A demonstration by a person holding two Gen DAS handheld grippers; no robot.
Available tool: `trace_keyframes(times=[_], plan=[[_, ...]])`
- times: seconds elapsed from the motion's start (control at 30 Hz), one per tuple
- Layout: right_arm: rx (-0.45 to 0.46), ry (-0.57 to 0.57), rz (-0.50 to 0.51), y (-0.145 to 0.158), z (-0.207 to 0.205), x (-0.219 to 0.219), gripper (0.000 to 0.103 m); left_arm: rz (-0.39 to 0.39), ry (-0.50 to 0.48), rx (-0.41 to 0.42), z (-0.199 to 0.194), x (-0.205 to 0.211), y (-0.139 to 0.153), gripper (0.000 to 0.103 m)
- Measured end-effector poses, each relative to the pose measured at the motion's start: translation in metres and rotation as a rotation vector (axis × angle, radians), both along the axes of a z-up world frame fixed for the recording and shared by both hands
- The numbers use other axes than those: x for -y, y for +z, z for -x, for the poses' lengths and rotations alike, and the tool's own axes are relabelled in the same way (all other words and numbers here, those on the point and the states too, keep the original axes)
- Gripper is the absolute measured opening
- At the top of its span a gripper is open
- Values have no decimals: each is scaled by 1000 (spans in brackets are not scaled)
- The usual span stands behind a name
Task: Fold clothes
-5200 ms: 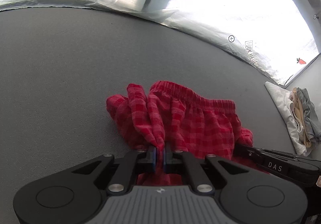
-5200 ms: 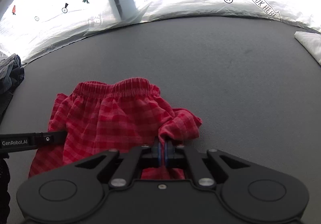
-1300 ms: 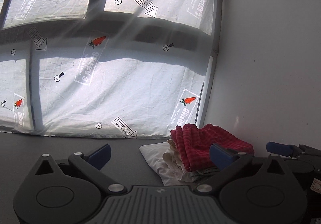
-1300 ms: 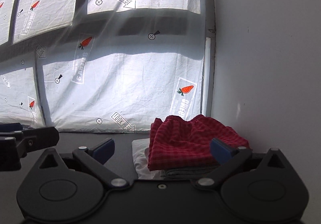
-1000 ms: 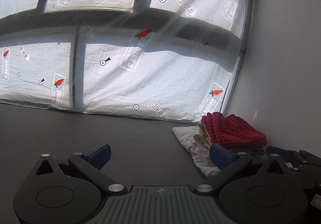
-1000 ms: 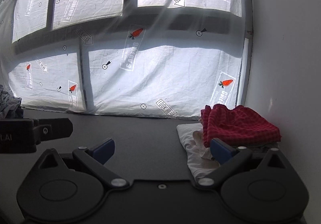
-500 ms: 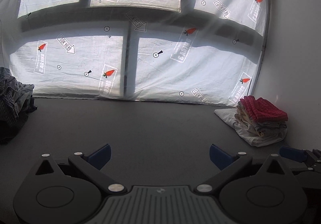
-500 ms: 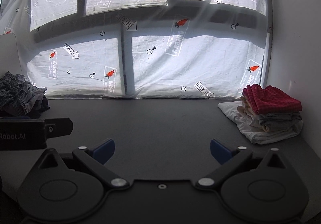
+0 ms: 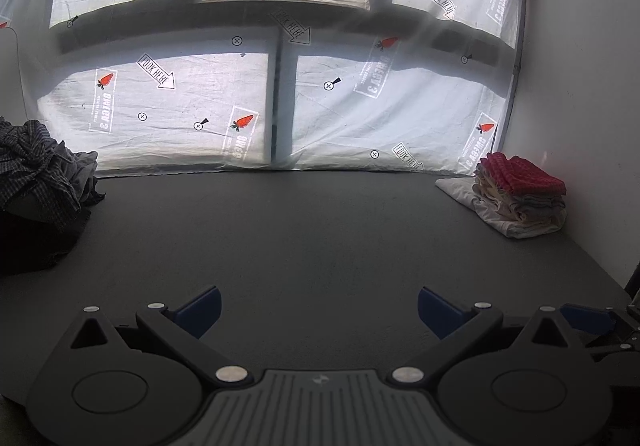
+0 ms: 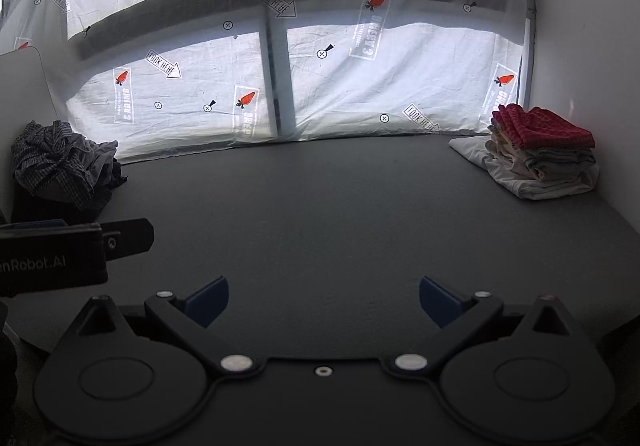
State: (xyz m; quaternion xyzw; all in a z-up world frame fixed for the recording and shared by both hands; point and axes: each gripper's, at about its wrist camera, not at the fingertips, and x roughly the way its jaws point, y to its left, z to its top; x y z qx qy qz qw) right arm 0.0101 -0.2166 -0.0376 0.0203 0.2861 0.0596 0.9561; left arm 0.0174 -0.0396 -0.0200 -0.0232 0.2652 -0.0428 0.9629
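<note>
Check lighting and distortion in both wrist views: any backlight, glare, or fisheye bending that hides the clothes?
Left wrist view: strong backlight through the printed window sheet leaves the unfolded pile murky, and the table edge bows. Right wrist view: same backlight, yet the red checked shorts atop the folded stack read sharply; the open right claw stays dark and unblurred.

Red checked shorts (image 10: 548, 130) top pale folded clothes (image 10: 540, 170); dark plaid pile (image 10: 56, 162); grey table (image 10: 320, 214).

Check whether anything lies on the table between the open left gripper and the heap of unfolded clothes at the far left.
Nothing visible does. The left gripper, jaws wide apart, faces bare dark table; the unfolded heap sits at the far left edge, and the folded stack lies far right, off that path.
</note>
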Motion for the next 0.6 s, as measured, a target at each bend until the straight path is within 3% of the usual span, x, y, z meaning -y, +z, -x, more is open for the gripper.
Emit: trace_keyframes(times=[0.6], plan=[[33, 26, 24, 2, 27, -16, 103, 27, 11, 0, 28, -16, -4, 103]])
